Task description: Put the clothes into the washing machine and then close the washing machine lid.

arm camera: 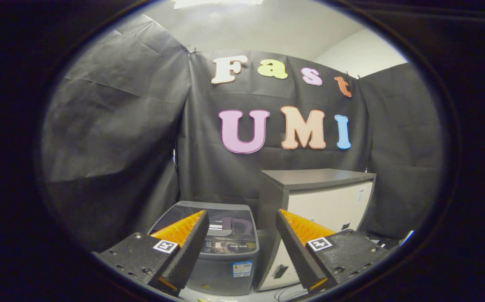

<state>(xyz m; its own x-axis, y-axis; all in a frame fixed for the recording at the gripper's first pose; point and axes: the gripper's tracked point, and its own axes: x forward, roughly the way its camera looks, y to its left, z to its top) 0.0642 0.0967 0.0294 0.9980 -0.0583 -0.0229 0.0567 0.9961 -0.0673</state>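
The claw (242,228) hangs released, grasping nothing. Beyond its fingers at 12 o'clock sits the washing machine (221,251), its lid (215,218) lying flat and shut. This fits either an early stage or a finished one.

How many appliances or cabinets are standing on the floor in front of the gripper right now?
2. The small grey washing machine, lid shut, sits just ahead between the open jaws of the gripper. A taller white cabinet with a grey top stands beside it. More may be hidden behind the jaws.
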